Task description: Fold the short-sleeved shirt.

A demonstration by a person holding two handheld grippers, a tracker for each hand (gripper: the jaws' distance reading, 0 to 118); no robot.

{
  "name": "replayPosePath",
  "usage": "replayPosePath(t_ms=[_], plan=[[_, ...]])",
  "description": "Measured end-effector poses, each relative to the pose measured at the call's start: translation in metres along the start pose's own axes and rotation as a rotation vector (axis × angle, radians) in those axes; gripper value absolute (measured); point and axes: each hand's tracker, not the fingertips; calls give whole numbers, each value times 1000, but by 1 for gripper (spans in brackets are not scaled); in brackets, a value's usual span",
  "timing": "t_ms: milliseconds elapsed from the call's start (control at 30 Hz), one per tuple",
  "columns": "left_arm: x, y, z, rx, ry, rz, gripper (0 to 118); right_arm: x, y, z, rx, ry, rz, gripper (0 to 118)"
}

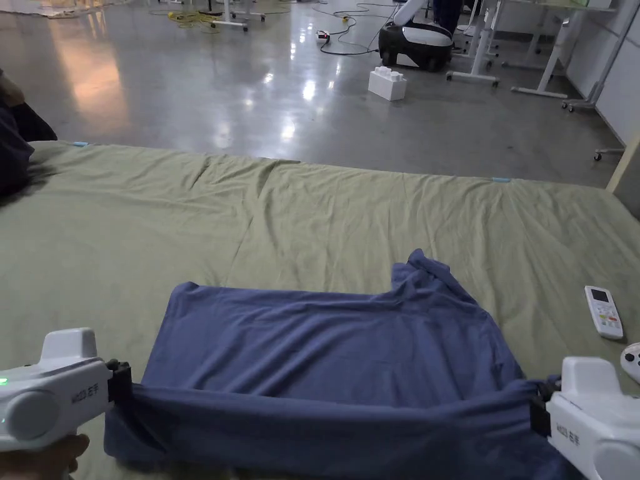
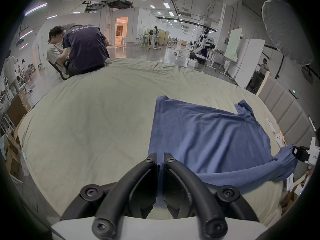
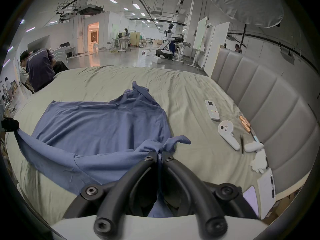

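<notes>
The left tool is clamped on the near left corner of the blue shirt; in the left gripper view its two jaws stand nearly together with a pinch of blue cloth between them. From that tool the near edge of the shirt runs off to its right as a taut, raised band, while the rest of the garment lies ahead of it, spread flat on the green bed sheet.

Ahead of the midpoint between the two tools, the far edge is straight for most of its run, then bunches into a rumpled sleeve nearer the right tool's side.

The right tool grips the opposite near corner, jaws closed on a gathered knot of fabric, with a loose flap poking out just beyond the tips. To the right of that tool, on the sheet, lie a white remote and a white controller.

The likely next move is carrying the near edge forward over the body. The risks: the right grip holds a bunched wad rather than a clean corner, so layers may slip or land crooked; the rumpled sleeve could get trapped under the fold; uneven lifting would skew the crease.
</notes>
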Motion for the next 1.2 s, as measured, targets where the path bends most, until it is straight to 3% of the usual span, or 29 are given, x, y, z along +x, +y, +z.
replayPosePath(t_ms=[333,500,567,633,700,833,1100,1167,1200], plan=[[9,24,-90,-122,41,-28,7,-5,30,-119,-113,12,16,5],[12,18,-128,-182,62,-46,7,-13,22,-138,-160,27,39,9],[12,16,-132,-186,65,-56,10,-14,18,-141,-170,40,45,27],[12,14,-131,-183,58,-63,34,-15,15,-137,-160,35,29,58],[12,16,-124,-169,55,-67,53,-15,16,-126,-126,22,28,65],[15,21,-94,-57,30,-81,53,-15,22,-94,32,12,9,83],[34,8,2,304,-4,-90,51,-32,18,-5,381,-10,-70,84],[41,-1,23,371,6,-102,43,-42,12,14,438,-34,-95,75],[45,-5,34,405,23,-125,34,-45,8,24,467,-41,-107,60]])
